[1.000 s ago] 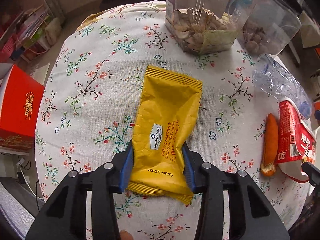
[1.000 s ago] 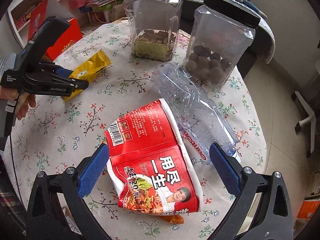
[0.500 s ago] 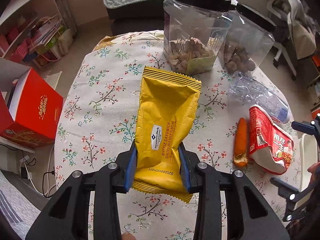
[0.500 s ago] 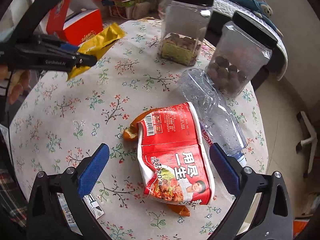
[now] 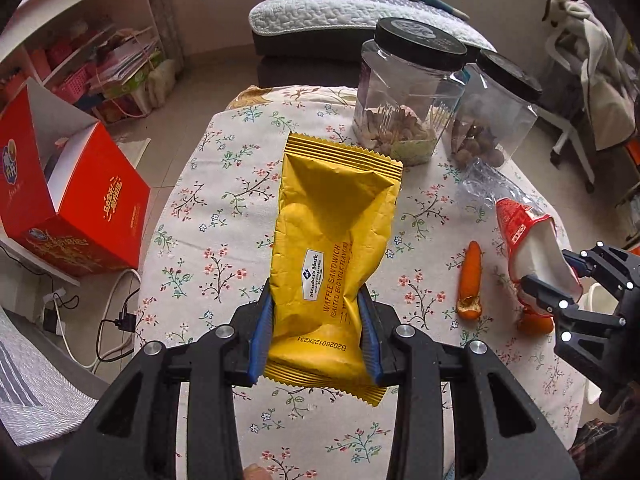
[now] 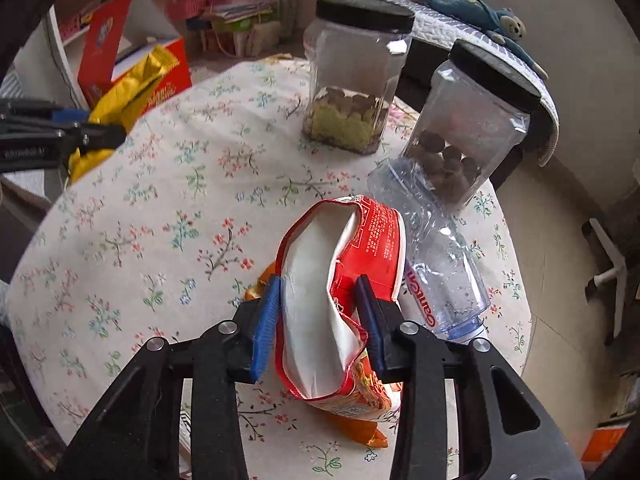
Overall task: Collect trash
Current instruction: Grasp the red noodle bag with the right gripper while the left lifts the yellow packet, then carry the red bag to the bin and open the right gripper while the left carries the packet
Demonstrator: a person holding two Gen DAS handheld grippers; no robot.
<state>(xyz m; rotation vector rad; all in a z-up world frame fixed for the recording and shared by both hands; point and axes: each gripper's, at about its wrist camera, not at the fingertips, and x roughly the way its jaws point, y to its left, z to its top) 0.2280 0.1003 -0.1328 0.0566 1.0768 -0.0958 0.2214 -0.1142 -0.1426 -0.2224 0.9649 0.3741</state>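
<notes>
Yellow wrapper (image 5: 332,256): clamped in left gripper (image 5: 316,344), lifted off bench (image 5: 224,208). Red noodle packet (image 6: 340,292): right gripper (image 6: 320,320) just closed, pinching it. Both ready for binning.

The yellow wrapper (image 5: 334,240) between the left gripper's fingers (image 5: 262,332) bears a white label — "Member's Mark" — then "WAFFLE SANDWICH (SALTED EGG YOLK FLAVOR)" and the code "B2026012ZK231" nearest the fingers. The red box (image 5: 80,208) far left of them carries gold Chinese characters — too small to read.
</notes>
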